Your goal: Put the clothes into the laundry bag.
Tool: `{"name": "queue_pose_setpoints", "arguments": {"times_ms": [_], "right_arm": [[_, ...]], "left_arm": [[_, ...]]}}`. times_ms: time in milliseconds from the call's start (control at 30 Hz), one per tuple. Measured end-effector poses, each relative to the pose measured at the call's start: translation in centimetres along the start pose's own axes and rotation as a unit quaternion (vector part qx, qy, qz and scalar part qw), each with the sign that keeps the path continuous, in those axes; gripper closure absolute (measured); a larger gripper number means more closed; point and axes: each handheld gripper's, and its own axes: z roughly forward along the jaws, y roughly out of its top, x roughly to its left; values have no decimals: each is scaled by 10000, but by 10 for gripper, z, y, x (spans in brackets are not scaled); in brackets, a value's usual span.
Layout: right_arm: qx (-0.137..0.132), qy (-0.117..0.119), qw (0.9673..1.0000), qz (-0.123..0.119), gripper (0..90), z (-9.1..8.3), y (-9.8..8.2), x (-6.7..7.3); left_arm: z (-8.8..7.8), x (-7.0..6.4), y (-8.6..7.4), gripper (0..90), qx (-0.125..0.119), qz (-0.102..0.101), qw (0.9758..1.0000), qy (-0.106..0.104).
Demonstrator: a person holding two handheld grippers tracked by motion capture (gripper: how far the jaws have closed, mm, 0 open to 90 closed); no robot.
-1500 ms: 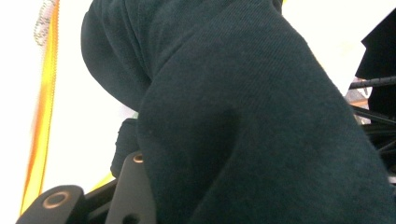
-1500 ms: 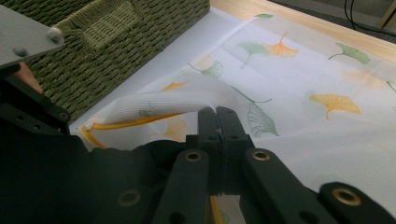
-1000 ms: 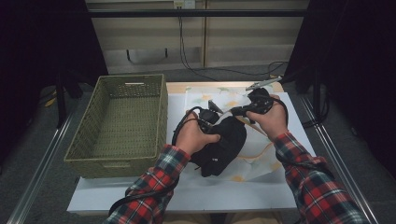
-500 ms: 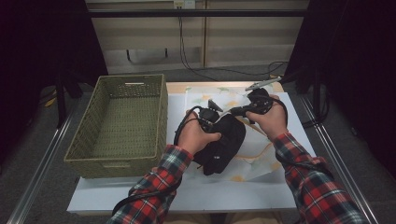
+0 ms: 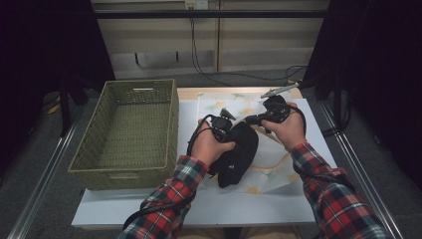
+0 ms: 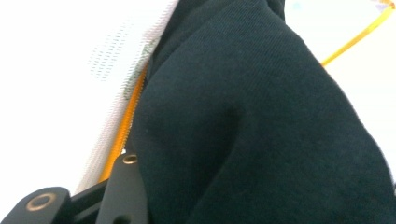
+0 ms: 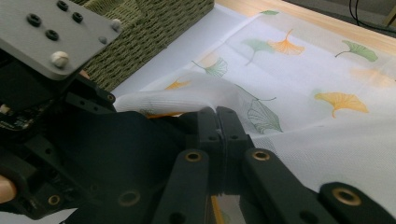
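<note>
A woven green basket [image 5: 124, 132] stands at the left of the white table [image 5: 278, 209], its bottom bare; just right of it lies a mesh laundry bag [image 5: 278, 149] printed with ginkgo leaves and edged with an orange zip, spread flat toward the far right; a black garment [image 5: 236, 154] lies bunched on the bag's near left part, between the two hands; whether any of it sits inside the bag I cannot tell. The left gripper [image 5: 224, 119] rests on the garment's far end; its jaws have just been opening, with black cloth bulging between them in the left gripper view, the press of the pads unclear. The right gripper [image 7: 219, 116] is clenched tight, pinching the bag's white mesh edge beside the garment.
</note>
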Motion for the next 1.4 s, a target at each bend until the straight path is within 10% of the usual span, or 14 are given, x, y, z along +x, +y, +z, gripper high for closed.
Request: {"name": "queue_pose_setpoints", "arguments": {"times_ms": [700,1400], "right_arm": [[79,9,10000,13,900,3,-5,0],[79,-29,10000,35,900,3,-6,1]], "left_arm": [[4,7,-4,200,-212,116,9997,-8],[0,6,-30,115,-163,240,9996,70]]}}
